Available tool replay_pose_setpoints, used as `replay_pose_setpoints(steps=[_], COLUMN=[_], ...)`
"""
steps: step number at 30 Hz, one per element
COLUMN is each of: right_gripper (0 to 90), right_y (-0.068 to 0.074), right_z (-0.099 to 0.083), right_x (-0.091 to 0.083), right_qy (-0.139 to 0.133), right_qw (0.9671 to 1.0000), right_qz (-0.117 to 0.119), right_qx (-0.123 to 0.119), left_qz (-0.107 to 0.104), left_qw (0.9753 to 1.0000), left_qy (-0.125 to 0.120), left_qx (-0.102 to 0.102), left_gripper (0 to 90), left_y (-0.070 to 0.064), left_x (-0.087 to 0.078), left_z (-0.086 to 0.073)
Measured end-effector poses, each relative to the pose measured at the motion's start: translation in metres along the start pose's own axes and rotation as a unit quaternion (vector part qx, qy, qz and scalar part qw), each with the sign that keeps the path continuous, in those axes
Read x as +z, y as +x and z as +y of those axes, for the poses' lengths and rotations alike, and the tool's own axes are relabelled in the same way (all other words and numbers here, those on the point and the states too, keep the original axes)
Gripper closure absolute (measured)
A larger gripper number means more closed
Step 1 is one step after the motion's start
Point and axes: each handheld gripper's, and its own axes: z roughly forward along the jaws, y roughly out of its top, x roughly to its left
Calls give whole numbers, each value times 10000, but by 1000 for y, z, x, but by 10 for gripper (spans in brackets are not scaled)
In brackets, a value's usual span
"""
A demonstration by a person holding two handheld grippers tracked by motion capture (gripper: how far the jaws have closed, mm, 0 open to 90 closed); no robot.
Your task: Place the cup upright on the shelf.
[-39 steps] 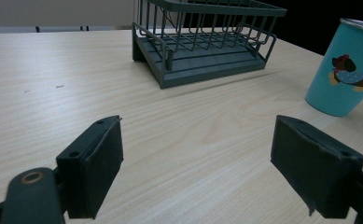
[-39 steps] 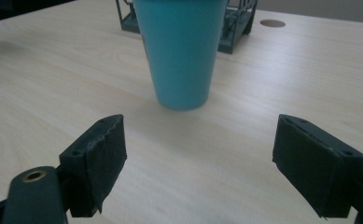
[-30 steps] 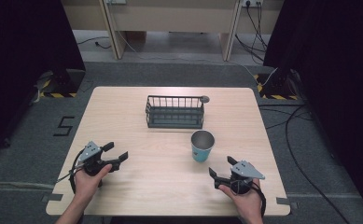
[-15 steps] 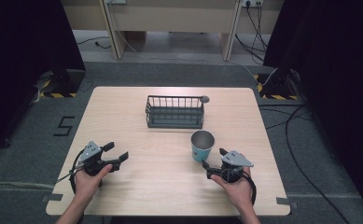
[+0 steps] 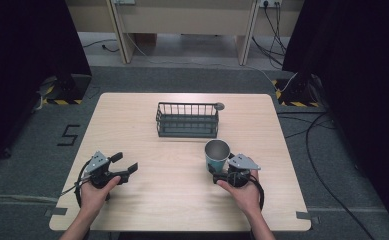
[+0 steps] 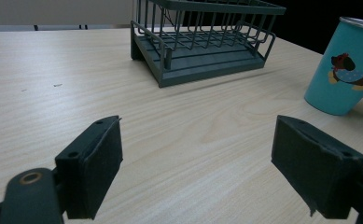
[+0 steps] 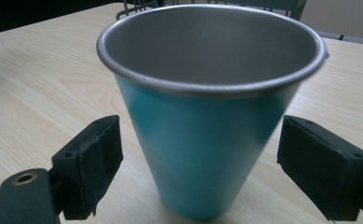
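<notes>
Over the last second the right gripper point(image 5: 221, 176) has travelled from the lower right of the high view up and leftward to the teal cup point(image 5: 217, 155), so that in the right gripper view the cup point(image 7: 207, 116) now stands between the two black pads point(image 7: 88, 161), which are spread wide on either side of its lower wall and, as far as I can tell, not yet touching it. That reads as the approach being finished and the grasp about to begin: closing the jaws looks like the next step. The cup sits just right of centre in the high view, below the right end of the dark wire rack point(image 5: 187, 120) and apart from it. It stands upright, mouth up, its long axis vertical, tapering to a narrower base; the dog print on its side faces the left gripper view point(image 6: 352, 72). The left gripper point(image 5: 124, 167) has not moved and rests at the lower left of the high view with its fingers apart and nothing between them.
</notes>
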Motion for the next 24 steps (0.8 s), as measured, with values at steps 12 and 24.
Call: replay_pose_setpoints(steps=[12,24], right_gripper=[150,173], right_y=[-2,3], right_z=[6,10], right_x=[14,23], right_qy=[-1,5], right_qw=[10000,10000], right_qz=[-12,37], right_qx=[-16,-33], left_qz=[-11,-19], left_qw=[10000,10000], left_qy=[14,10], left_qx=[13,3], left_gripper=[159,160], left_y=[0,0], left_x=[1,0], left_z=[0,0])
